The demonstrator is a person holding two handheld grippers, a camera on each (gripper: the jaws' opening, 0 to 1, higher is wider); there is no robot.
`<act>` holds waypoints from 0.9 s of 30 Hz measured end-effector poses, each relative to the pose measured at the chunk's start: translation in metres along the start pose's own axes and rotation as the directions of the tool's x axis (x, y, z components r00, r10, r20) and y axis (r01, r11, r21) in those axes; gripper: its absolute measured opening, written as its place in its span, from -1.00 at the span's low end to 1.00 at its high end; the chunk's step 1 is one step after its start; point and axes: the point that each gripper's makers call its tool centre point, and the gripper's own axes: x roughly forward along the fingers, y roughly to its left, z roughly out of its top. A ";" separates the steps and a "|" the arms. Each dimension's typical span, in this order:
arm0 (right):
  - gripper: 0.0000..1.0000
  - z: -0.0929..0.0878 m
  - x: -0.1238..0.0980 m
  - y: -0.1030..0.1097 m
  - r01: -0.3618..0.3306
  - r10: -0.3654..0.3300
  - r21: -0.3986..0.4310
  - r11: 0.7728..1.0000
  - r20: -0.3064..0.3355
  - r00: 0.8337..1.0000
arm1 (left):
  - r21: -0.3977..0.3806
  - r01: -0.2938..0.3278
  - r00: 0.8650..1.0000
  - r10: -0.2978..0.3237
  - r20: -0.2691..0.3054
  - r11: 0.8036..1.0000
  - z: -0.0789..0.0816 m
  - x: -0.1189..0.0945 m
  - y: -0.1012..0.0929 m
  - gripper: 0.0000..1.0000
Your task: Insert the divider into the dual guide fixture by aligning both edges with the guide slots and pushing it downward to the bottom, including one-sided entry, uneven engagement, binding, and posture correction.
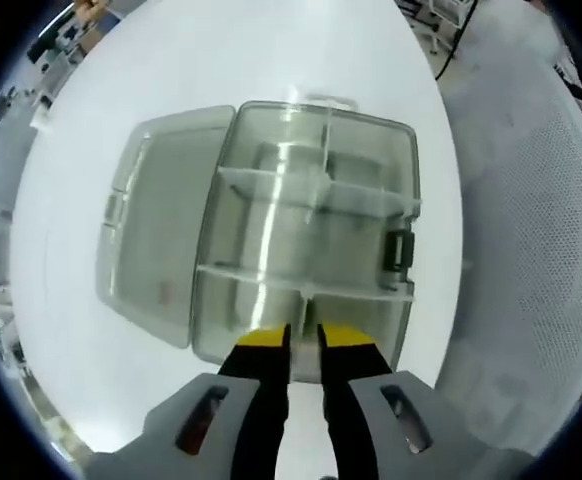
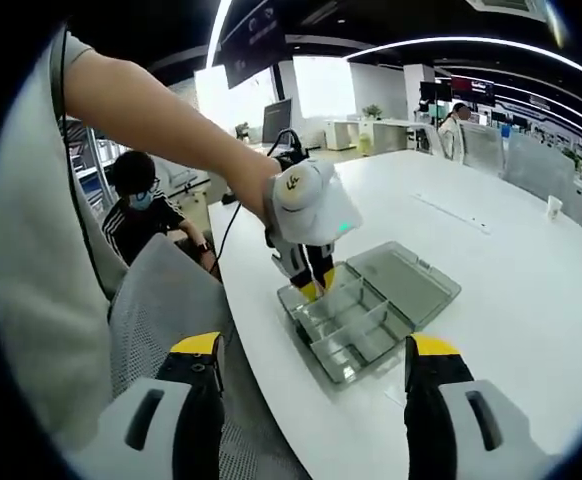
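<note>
White table (image 1: pixel 91 380) carries clear plastic compartment box (image 1: pixel 306 230), lid (image 1: pixel 156 225) open flat to its left. Thin clear divider (image 1: pixel 302 305) stands on edge at box near wall, long axis running away from cam. Left gripper (image 1: pixel 304 345) jaws nearly closed, pinching divider. Right gripper view: right gripper (image 2: pixel 311 375) jaws wide apart, holding nothing, well back from box (image 2: pixel 366 310); left gripper (image 2: pixel 316 285) w/ person's hand (image 2: pixel 296 205) over box.
</note>
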 end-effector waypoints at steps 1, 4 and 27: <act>0.43 0.000 0.000 0.000 0.000 0.000 0.000 1.000 -0.001 1.000 | -0.005 0.001 1.000 -0.001 0.004 1.000 0.000 -0.001 0.000 -0.82; 0.43 0.000 0.001 0.000 -0.001 0.001 -0.003 1.000 -0.003 1.000 | -0.039 0.000 0.999 0.002 0.033 0.999 0.001 -0.005 0.003 -0.77; 0.43 0.001 0.002 -0.005 -0.015 0.013 -0.044 0.999 -0.049 0.999 | -0.149 -0.035 0.961 0.074 0.265 0.988 -0.002 -0.059 0.000 -0.40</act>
